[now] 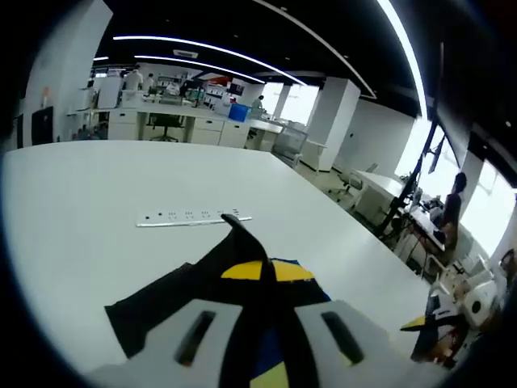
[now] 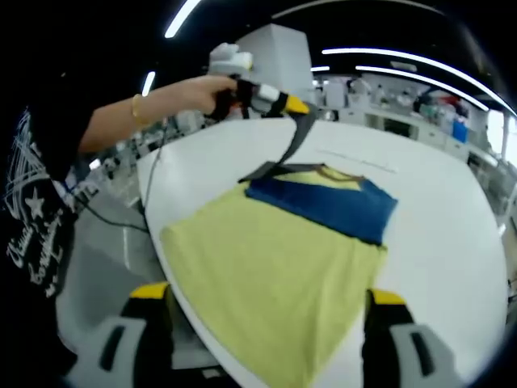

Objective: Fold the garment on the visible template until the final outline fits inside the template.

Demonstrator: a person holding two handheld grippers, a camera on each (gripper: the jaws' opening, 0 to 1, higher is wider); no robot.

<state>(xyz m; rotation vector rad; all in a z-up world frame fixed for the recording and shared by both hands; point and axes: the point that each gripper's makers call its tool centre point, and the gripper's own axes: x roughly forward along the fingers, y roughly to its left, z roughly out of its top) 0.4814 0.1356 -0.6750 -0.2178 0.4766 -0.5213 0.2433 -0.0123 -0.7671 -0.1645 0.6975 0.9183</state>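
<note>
A yellow shirt [image 2: 266,267] with a blue chest band [image 2: 323,206] lies flat on the white table [image 2: 440,202]. Its hem hangs near the table's front edge. My left gripper [image 2: 279,101], held by a hand, is shut on the dark sleeve [image 2: 292,137] and holds it lifted above the collar end. In the left gripper view that black sleeve [image 1: 242,250] runs up between the jaws of my left gripper [image 1: 262,311], with yellow and blue cloth [image 1: 279,271] beneath. My right gripper [image 2: 266,319] is open, its jaws wide apart on either side of the shirt's hem.
A thin white strip with dark marks [image 1: 192,217] lies on the table [image 1: 81,202] beyond the shirt. A person's arm [image 2: 153,105] and dark T-shirt [image 2: 32,210] are at the table's left edge. Office desks [image 1: 170,121] stand far behind.
</note>
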